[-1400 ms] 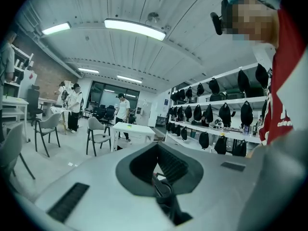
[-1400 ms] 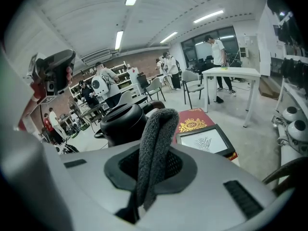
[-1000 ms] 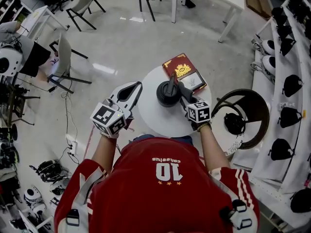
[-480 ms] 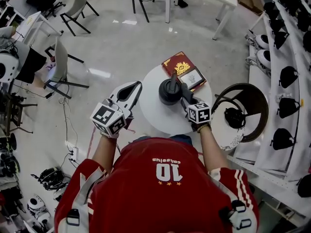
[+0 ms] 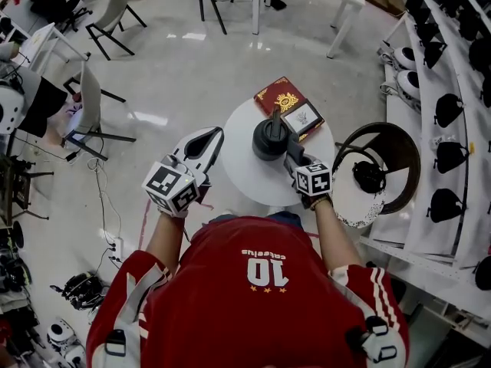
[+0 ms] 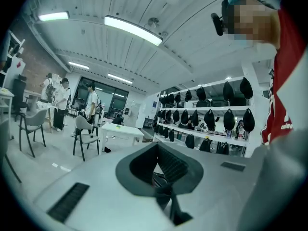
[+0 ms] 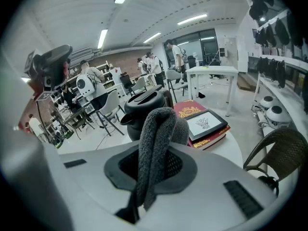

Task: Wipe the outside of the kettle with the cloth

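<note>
2 grippers, 1 kettle and 1 cloth, logged from my remote station.

Item 1: right gripper, jaws clamped on the cloth. The cloth is grey with a nubbly terry pile, folded into a thick loop that stands proud of the jaw tips.

Item 2: kettle, black, squat and rounded, with a dull sheen and its lid on. It stands on the round white table, just beside a red book with a gilt crest. The book carries a black-framed picture.

Item 3: left gripper, jaws closed together on nothing. It is held off the table's left edge, apart from the kettle.

Step in hand, as I judge it: bringing the cloth loop to the kettle's near flank. The loop sits just beside the body, but I cannot confirm contact. To do this well I would press the soft fold, not the hard jaw tips, against the curve and sweep round the belly. I would keep pressure light so the unbraced kettle does not slide toward the book.
</note>
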